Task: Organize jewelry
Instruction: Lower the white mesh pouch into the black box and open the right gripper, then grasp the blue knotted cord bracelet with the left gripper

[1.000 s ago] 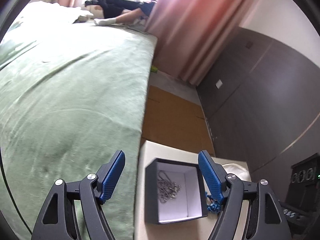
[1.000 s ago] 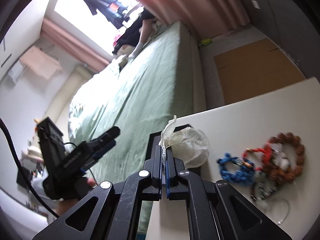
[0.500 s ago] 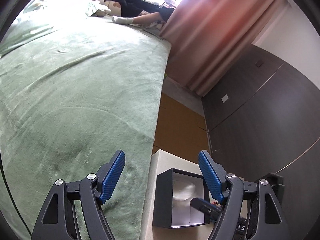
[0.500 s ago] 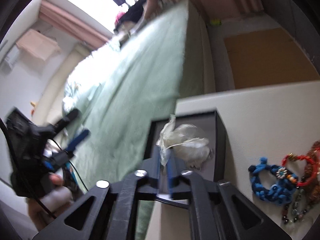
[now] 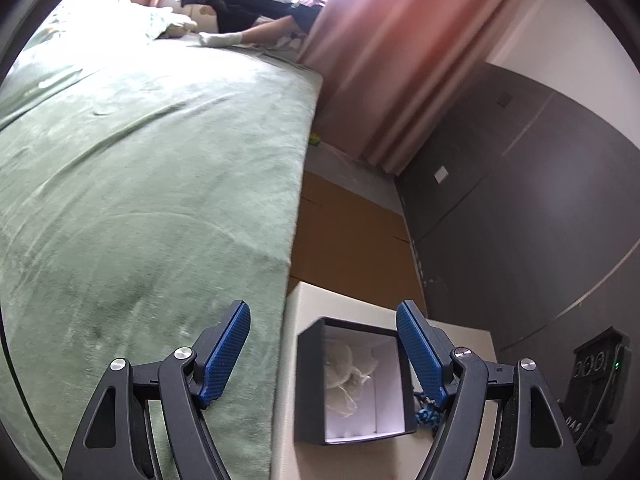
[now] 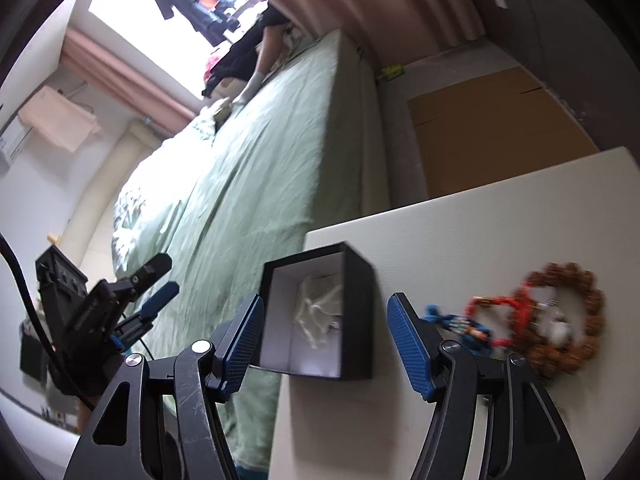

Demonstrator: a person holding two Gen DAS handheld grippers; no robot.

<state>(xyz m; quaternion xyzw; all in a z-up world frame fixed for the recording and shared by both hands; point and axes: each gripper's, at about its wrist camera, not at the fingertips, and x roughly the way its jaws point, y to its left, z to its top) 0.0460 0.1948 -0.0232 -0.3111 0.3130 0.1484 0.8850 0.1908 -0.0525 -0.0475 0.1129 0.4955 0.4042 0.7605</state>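
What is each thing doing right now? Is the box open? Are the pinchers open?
black box: open, no lid on
crinkly bag: lying inside the box
left gripper: open, empty
right gripper: open, empty
bracelets: out on the table

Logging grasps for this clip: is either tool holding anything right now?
Nothing is held. The right tool and left tool are open; the bag lies in the box.

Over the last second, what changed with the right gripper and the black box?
The right gripper opened and let go of the clear plastic bag, which now lies inside the black box over the chain. The left gripper stayed open beside the box; the bracelets stayed on the white table.
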